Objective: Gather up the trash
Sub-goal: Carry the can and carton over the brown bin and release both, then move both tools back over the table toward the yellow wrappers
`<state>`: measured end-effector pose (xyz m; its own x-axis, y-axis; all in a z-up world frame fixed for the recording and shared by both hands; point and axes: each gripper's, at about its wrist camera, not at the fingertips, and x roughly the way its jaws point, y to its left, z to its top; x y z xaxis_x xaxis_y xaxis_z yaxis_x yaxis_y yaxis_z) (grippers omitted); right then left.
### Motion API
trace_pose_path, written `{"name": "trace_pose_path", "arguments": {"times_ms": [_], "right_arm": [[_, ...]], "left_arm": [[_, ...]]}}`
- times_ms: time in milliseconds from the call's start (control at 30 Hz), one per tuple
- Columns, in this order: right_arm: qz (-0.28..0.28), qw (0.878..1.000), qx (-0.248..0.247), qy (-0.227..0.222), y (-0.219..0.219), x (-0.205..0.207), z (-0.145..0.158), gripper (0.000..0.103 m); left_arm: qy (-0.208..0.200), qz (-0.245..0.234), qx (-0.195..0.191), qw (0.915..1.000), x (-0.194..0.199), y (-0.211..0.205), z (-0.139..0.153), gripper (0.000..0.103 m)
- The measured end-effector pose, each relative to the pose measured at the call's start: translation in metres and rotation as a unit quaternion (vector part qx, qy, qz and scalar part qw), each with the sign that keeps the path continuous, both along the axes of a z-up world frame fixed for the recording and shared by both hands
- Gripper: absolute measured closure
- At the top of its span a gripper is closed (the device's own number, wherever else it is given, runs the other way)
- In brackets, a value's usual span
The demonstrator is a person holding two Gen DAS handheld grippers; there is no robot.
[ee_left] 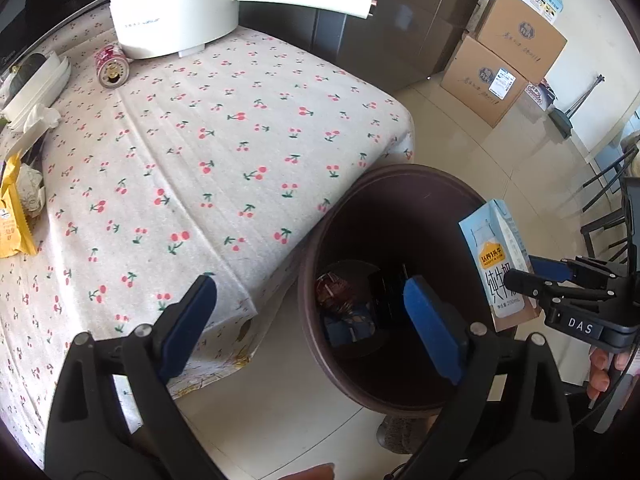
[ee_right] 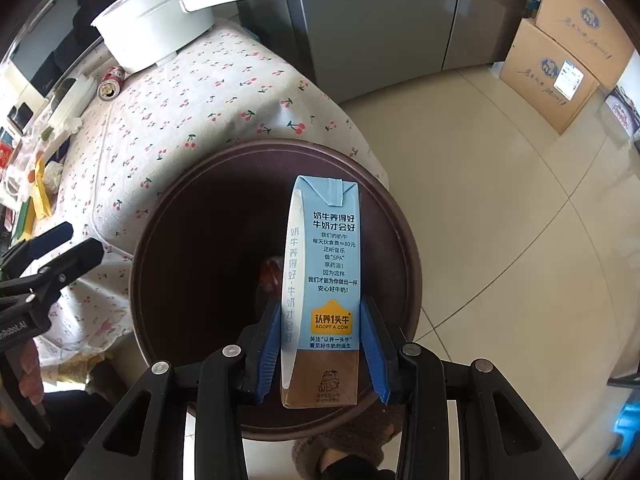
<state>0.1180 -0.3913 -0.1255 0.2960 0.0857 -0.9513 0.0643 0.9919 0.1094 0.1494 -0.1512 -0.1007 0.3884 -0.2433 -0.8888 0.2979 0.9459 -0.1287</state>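
Observation:
My right gripper [ee_right: 320,344] is shut on a light blue milk carton [ee_right: 324,280] and holds it upright over the open mouth of a dark brown trash bin [ee_right: 160,240]. The carton [ee_left: 500,264] and the right gripper [ee_left: 520,276] also show in the left wrist view, above the bin's [ee_left: 332,216] right rim. My left gripper [ee_left: 312,312] is open and empty, over the bin's near left edge beside the table corner. Some trash [ee_left: 340,300] lies at the bin's bottom. A red can [ee_left: 111,66] lies on its side on the table.
The table has a cherry-print cloth [ee_left: 224,140]. A white electric pot [ee_left: 172,8] stands at its far edge. Yellow wrappers [ee_left: 12,216] and crumpled tissue [ee_left: 40,118] lie at the left. Cardboard boxes [ee_left: 504,60] stand on the tiled floor by a grey fridge [ee_right: 380,20].

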Motion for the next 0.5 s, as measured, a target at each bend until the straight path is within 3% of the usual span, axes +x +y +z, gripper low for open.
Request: {"name": "trace_pose_path", "arguments": {"times_ms": [267, 400, 500], "right_arm": [[0.007, 1.0, 0.002, 0.007, 0.014, 0.006, 0.001, 0.063], [-0.004, 1.0, 0.007, 0.004, 0.021, 0.01, 0.005, 0.027], [0.0, 1.0, 0.009, 0.001, 0.031, 0.014, 0.01, 0.025]], "left_arm": [[0.002, 0.037, -0.001, 0.9993, -0.002, 0.035, 0.005, 0.008], [0.005, 0.065, 0.0, 0.9978, -0.004, 0.058, 0.008, 0.007], [0.004, 0.088, 0.008, 0.9961, -0.007, 0.076, 0.013, 0.003]]}}
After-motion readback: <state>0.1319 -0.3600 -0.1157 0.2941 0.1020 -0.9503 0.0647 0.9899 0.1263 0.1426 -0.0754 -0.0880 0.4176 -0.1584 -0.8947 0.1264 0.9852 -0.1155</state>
